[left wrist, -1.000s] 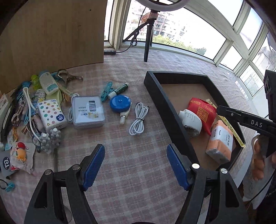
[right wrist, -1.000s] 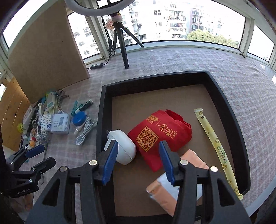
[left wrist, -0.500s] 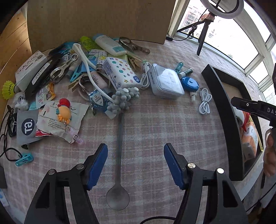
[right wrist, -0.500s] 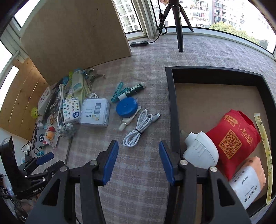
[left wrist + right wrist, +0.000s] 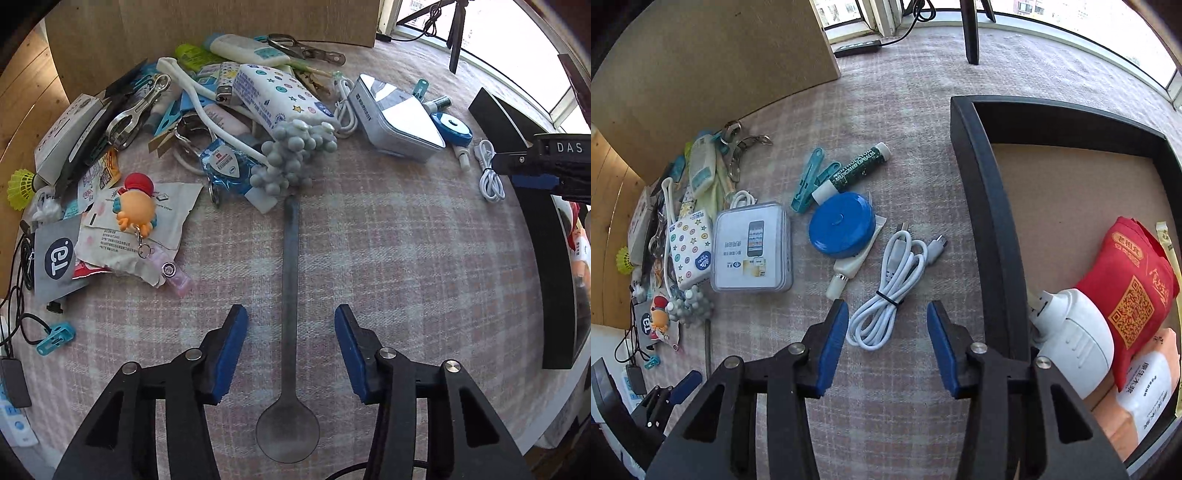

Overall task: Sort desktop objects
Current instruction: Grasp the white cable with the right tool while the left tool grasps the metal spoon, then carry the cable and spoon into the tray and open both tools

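The checked tablecloth [image 5: 406, 258] lay under everything, with the black tray [image 5: 990, 221] on its right holding a red bag [image 5: 1134, 291] and a white plug [image 5: 1075, 336], and a heap of clutter [image 5: 221, 122] along the far left. My left gripper [image 5: 290, 332] pointed down over the long grey spoon [image 5: 290, 280], its jaws closing with the handle between them but the pads not touching it. My right gripper [image 5: 886, 325] was closing too, above the near end of the coiled white cable [image 5: 890, 295], pads clear of it.

Around the long spoon [image 5: 290, 295] the worktop [image 5: 406, 258] lies bare on both sides; clutter [image 5: 207, 122] crowds only its handle end.
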